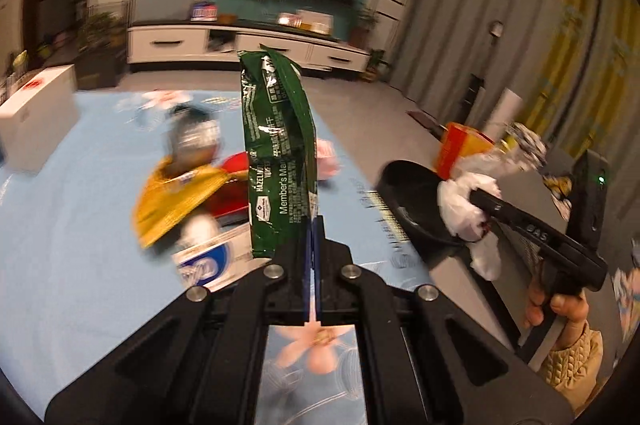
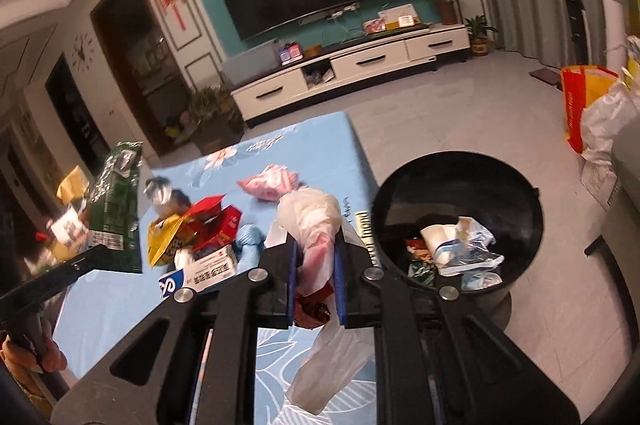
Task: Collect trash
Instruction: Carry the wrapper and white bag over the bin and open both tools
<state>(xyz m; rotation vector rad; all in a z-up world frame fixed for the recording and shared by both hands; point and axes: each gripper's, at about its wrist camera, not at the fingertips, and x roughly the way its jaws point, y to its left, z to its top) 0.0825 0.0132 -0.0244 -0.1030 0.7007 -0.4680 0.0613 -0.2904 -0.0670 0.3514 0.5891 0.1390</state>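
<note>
Carry-to-bin step. Left gripper pinched green wrapper above table; right gripper clamped white plastic bag beside black bin. Next: both 2 loads over bin, release.

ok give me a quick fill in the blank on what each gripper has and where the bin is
1. The left gripper is shut on a ____ snack wrapper.
2. The right gripper grips a crumpled ____ plastic bag.
3. The black bin stands on the ____, beside the blue table.
4. Trash lying in the bin includes a white paper ____.

Missing words: green; white; floor; cup
</note>
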